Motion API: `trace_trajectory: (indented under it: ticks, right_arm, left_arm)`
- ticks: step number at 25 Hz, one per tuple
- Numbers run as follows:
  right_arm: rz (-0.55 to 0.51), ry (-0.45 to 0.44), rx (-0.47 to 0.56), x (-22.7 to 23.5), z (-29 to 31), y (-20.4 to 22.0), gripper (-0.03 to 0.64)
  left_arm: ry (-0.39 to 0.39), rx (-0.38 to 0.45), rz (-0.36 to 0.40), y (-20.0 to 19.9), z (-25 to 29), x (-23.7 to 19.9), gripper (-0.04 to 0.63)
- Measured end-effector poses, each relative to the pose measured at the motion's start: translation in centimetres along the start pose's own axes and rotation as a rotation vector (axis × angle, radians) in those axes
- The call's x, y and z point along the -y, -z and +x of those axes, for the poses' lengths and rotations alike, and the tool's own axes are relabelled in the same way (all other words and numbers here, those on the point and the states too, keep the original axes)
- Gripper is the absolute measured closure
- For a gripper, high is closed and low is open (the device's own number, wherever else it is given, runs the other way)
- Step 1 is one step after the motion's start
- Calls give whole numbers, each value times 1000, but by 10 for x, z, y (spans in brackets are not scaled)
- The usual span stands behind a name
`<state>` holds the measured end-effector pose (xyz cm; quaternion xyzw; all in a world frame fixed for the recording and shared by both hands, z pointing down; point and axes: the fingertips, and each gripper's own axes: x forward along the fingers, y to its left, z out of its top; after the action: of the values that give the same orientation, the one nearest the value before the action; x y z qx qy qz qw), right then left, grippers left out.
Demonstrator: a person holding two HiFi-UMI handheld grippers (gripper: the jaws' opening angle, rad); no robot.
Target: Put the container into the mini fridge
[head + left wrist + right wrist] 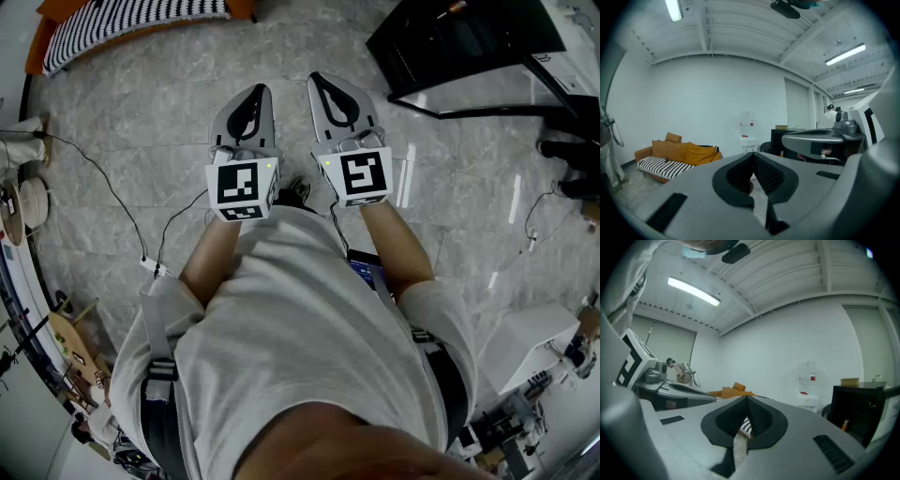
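Observation:
Both grippers are held side by side in front of the person's chest, pointing roughly level over a marble floor. My left gripper point(258, 91) point(753, 155) is shut, its black pads meeting at the tip with nothing between them. My right gripper point(322, 80) point(746, 399) is shut and empty too. A black cabinet point(469, 42) point(860, 413) point(780, 140), possibly the mini fridge, stands ahead to the right, well apart from both grippers. A small tan box-like thing point(850, 381) rests on top of it; I cannot tell if this is the container.
An orange sofa with a striped cushion point(131, 19) point(675, 157) stands far left. A white water dispenser point(747, 129) point(807, 385) is against the back wall. Cables point(112, 197) trail over the floor at left. A white box point(534, 342) sits low right.

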<state>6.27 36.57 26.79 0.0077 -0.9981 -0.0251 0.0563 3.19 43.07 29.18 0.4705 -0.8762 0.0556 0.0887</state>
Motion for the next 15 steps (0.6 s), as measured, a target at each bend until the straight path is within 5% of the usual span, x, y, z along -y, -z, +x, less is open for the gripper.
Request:
trace_trajectory:
  ticks: [6, 15]
  right_arm:
    - [-10, 82, -15, 39, 39, 5, 580]
    - [45, 366, -142, 160, 28, 17, 577]
  left_arm:
    - [76, -5, -23, 4, 63, -13, 583]
    - [429, -7, 42, -32, 181, 61, 583]
